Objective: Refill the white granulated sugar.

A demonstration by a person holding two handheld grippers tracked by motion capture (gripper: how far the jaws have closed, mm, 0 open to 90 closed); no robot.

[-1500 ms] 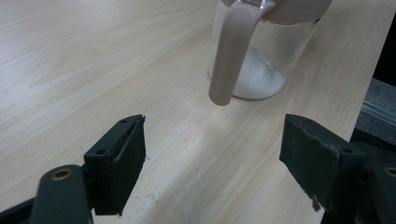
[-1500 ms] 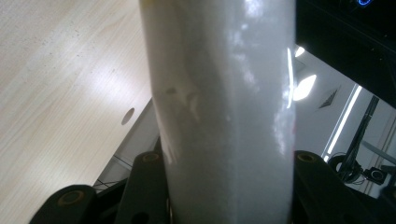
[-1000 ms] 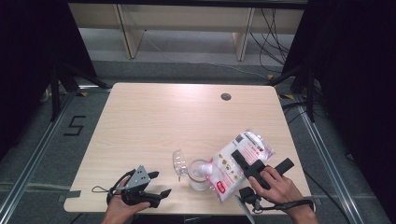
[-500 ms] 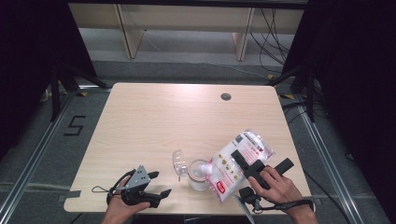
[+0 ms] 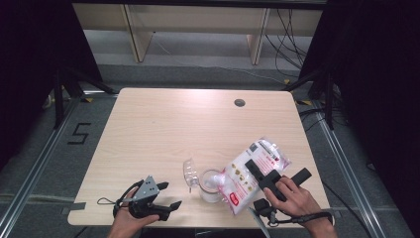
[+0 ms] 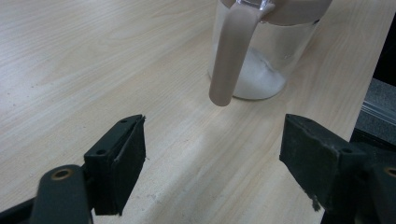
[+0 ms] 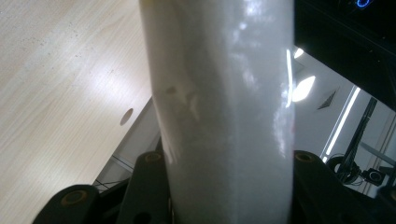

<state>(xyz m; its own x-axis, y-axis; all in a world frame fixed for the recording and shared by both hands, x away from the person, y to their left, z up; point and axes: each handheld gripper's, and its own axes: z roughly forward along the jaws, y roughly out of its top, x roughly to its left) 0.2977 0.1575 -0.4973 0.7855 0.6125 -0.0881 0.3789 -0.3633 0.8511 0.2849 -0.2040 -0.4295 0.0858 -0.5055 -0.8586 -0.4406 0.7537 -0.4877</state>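
Practically nothing differs from a second ago: both my hands sit where they were, and the bag and jar have not shifted. My right tongs [image 5: 262, 171] are clamped on a white plastic bag with red printing [image 5: 255, 171], held tilted above the surface [image 5: 163, 129] near its front right part, its lower end leaning down toward the mouth of a clear glass jar [image 5: 210, 186]. In the right gripper view the bag [image 7: 224, 112] stands squeezed between the two black jaws. The jar stands upright at the front of the surface, with white powder in its bottom [image 6: 259, 81]; its hinged clear lid [image 5: 189, 172] is swung open to its left. My left tongs [image 5: 163, 196] rest low at the front left, jaws wide apart and holding nothing, pointed at the jar [image 6: 261, 56] but well short of it. A round grommet hole [image 5: 239, 103] sits near the far edge.
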